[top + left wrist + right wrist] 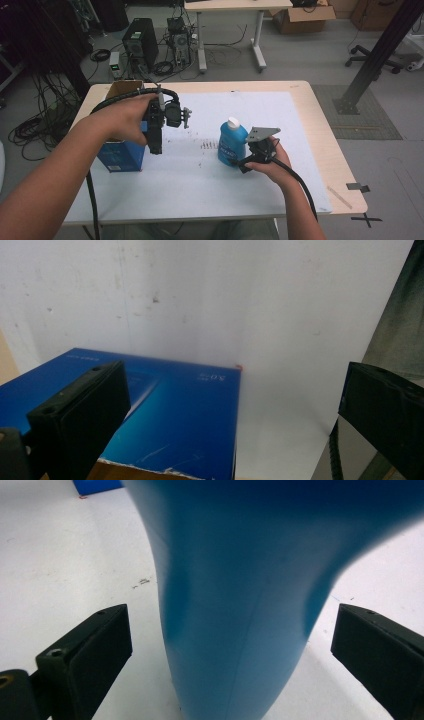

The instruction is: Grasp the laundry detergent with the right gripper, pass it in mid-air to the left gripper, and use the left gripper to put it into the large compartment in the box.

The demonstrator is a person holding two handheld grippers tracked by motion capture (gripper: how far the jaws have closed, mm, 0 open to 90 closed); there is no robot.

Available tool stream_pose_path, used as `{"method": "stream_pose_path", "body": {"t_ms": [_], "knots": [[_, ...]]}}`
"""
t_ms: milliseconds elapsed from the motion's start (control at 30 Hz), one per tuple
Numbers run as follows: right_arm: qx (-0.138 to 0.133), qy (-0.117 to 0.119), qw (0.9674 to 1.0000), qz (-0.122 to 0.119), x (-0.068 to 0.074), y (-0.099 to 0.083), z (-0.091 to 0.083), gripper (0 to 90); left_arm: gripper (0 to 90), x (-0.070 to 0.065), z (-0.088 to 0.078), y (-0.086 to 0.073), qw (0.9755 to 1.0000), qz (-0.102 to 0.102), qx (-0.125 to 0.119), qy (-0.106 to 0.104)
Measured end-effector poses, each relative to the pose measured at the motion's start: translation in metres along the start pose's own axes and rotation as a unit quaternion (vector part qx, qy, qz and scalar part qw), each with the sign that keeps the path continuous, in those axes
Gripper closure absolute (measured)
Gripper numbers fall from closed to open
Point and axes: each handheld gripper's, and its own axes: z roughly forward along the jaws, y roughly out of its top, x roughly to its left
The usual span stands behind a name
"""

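1. The blue bottle point(232, 142) is stood upright near the middle of the desk point(320, 140), between the spread jaws of the right gripper point(232, 645); no contact is seen
2. The left gripper point(235, 405) is held released above the blue box point(121, 155) at the desk's left edge
3. Risk judged: an off-centre closure could tip the tall bottle
4. The bottle's cap is cut off in the right gripper view

The left gripper point(156, 131) sits left of frame centre, raised on a bent forearm, jaws spread and apparently aimed downward. The right gripper point(246, 159), lower right of centre, has its jaws wide apart.
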Motion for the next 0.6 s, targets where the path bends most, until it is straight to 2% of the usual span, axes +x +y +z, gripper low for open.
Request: {"method": "stream_pose_path", "body": {"t_ms": [267, 600], "knots": [[-0.009, -0.005, 0.9999, 0.002, 0.0015, -0.0024, 0.0034, 2.9, 0.4, -0.0012, 0.0011, 0.0002, 1.0000, 0.002, 0.002, -0.001], [-0.030, -0.023, 0.9993, 0.003, 0.0035, -0.0053, 0.0067, 3.4, 0.4, -0.0011, 0.0013, -0.0030, 1.0000, 0.000, 0.000, 0.000]]}}
